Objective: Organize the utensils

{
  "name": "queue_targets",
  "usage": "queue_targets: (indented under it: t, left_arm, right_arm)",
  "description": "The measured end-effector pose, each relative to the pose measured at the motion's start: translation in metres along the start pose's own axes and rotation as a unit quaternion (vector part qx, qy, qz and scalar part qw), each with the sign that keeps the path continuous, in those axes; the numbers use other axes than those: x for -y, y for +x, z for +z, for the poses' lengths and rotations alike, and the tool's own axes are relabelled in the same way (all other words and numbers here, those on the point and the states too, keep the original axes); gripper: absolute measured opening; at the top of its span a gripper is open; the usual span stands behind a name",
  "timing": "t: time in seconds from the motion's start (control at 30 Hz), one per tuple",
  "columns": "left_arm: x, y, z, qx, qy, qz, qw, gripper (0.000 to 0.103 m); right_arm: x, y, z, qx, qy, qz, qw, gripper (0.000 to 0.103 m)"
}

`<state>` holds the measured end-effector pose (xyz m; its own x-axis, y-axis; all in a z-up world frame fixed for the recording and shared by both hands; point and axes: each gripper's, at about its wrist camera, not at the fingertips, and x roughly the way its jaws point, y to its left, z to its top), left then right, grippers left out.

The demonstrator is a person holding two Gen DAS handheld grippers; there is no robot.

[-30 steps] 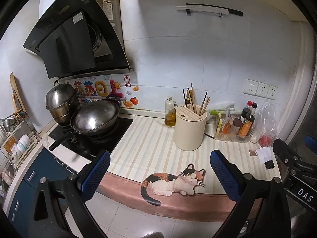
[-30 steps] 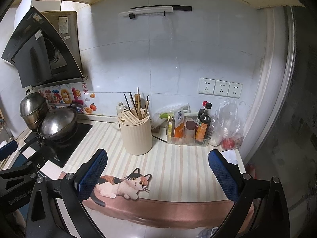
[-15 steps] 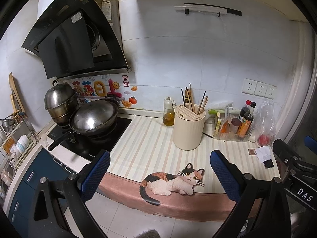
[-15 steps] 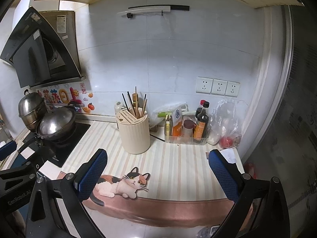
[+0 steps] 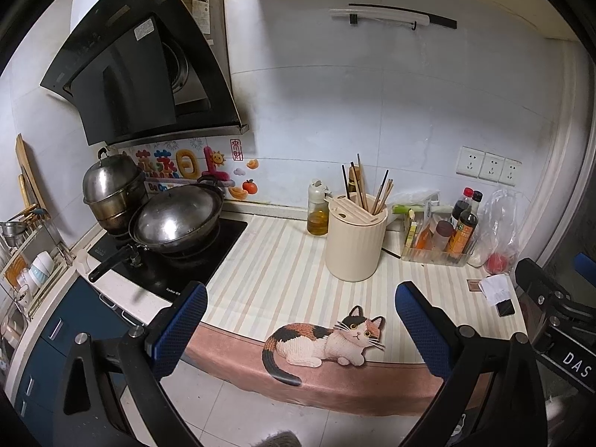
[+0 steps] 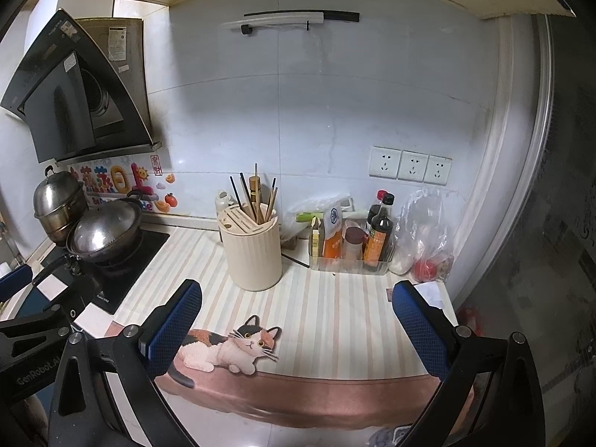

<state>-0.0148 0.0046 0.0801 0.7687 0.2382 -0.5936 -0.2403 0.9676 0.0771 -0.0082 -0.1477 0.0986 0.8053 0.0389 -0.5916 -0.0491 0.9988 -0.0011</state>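
A cream ribbed utensil holder (image 5: 355,240) stands on the striped counter mat, with several chopsticks (image 5: 367,192) upright in it. It also shows in the right wrist view (image 6: 255,249), with its chopsticks (image 6: 257,197). My left gripper (image 5: 298,324) is open and empty, held off the counter's front edge. My right gripper (image 6: 294,320) is open and empty, also in front of the counter. Each gripper is well short of the holder.
A wok (image 5: 175,219) and a steel pot (image 5: 111,186) sit on the black cooktop at left. An oil bottle (image 5: 317,210) stands behind the holder. A clear tray of sauce bottles (image 5: 439,240) and a plastic bag (image 5: 499,231) stand at right. A dish rack (image 5: 26,253) is far left.
Both grippers have shifted slightly; the counter scene sits a little lower and nearer in the views. Nothing on the counter has moved.
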Motion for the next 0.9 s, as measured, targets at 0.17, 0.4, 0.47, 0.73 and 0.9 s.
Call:
queue_targets:
  t: [0.17, 0.4, 0.47, 0.73, 0.9]
  left_arm:
    - [-0.001, 0.001, -0.001, -0.001, -0.001, -0.001, 1.0, 0.103]
    - [-0.001, 0.005, -0.004, -0.004, -0.001, -0.001, 1.0, 0.103]
    - [0.0, 0.006, -0.004, -0.004, -0.001, 0.001, 1.0, 0.103]
    - [0.0, 0.009, -0.004, -0.004, -0.001, 0.0, 1.0, 0.103]
    - [0.001, 0.01, -0.004, -0.002, -0.002, -0.004, 1.0, 0.103]
  right_arm:
    - [-0.001, 0.0, 0.0, 0.0, -0.002, -0.001, 1.0, 0.103]
    - [-0.002, 0.0, 0.001, 0.0, -0.002, -0.002, 1.0, 0.103]
    - [-0.002, 0.0, 0.001, 0.0, -0.002, -0.001, 1.0, 0.103]
    - [-0.003, 0.002, 0.001, 0.0, -0.002, -0.003, 1.0, 0.103]
    - [-0.003, 0.002, 0.002, 0.0, -0.002, -0.002, 1.0, 0.103]
